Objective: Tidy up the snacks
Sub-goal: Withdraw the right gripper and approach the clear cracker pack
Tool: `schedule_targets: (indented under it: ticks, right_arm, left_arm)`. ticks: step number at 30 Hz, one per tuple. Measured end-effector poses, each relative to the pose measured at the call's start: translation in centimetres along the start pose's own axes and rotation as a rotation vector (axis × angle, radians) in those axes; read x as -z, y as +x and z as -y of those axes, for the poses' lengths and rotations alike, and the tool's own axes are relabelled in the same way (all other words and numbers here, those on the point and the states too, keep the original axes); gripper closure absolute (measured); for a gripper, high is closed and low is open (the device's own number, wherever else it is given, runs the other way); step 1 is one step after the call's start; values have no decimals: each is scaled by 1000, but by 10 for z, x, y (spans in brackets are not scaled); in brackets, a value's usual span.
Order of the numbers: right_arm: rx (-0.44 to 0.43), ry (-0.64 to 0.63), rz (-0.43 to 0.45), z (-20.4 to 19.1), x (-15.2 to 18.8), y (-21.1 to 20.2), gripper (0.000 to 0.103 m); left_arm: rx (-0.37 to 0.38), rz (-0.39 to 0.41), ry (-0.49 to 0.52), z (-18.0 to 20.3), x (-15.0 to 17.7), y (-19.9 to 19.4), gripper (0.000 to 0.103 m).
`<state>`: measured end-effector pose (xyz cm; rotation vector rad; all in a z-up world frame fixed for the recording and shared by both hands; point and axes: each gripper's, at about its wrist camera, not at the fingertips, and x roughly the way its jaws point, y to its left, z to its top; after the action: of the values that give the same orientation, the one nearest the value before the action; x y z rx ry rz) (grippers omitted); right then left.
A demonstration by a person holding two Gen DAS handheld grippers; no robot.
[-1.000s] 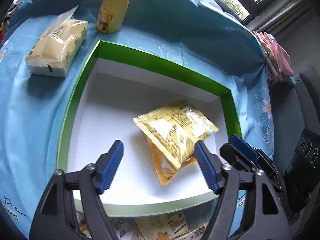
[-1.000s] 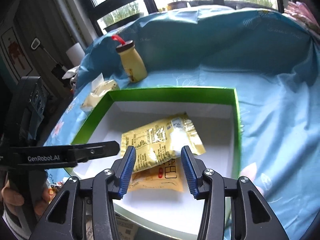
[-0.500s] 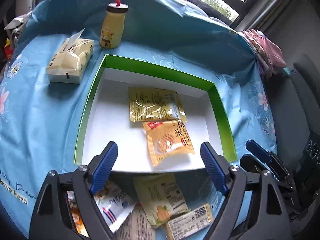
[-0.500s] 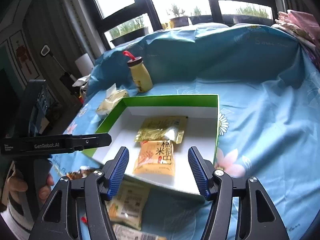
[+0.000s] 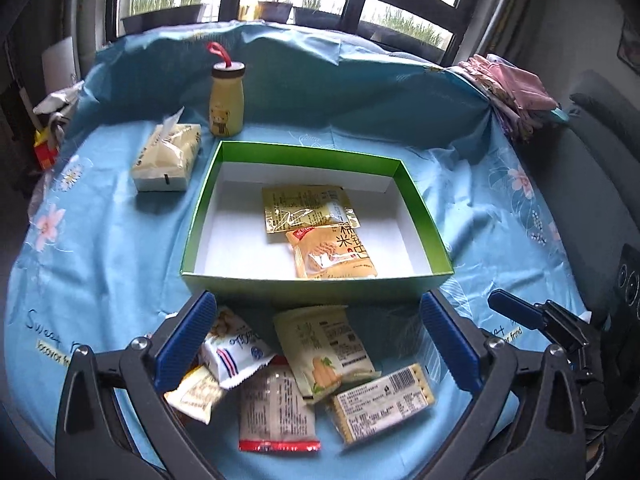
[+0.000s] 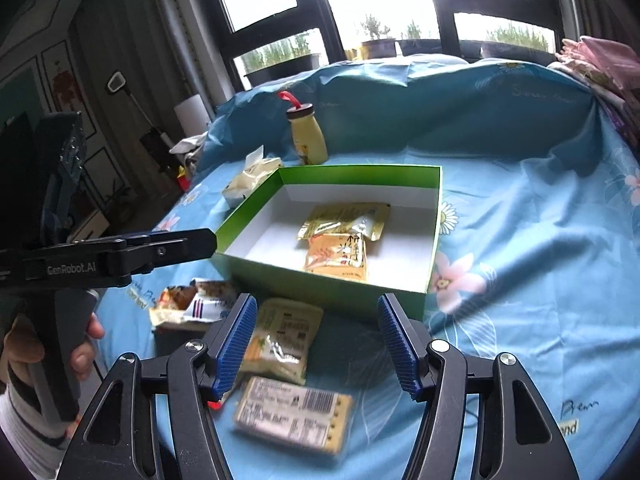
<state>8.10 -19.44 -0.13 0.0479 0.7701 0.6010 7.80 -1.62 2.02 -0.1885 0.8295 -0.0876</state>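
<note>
We had two snack packets [image 5: 320, 232] lying flat mid-floor in the green box [image 5: 312, 286], and five more loose on the blue cloth along its near wall. Our left gripper [image 5: 316, 340] had just spread wide, released over that pile; our right gripper [image 6: 316, 344] stood partly apart, grasping nothing. We judged the packets light, crinkly and slippery. The stiff cracker pack [image 5: 382, 404] looked best pinched across its narrow width.

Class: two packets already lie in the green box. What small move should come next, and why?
Probably lower the open left tool onto the pale green packet lying between its fingers. Both tools are empty, and several packets remain outside the green box.
</note>
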Motion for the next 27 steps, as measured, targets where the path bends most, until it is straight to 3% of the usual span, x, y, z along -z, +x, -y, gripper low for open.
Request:
schedule_targets:
  ticks: [5,15,20,27]
  right_arm:
    - [14,-10,11,-4,8,-14,40]
    - [40,-25,19,-9,23,-27,39]
    - [46,-17,20,-9,30,-32,39]
    - [38,-13,4,-8,40,-31,39]
  left_arm:
    - [2,10,13,6,10,-10,1]
    - [151,2,-69,4,27,-19,1]
    - [220,29,-44,5,36,-23,1]
    - [286,-36,-171,-16,51,-10,1]
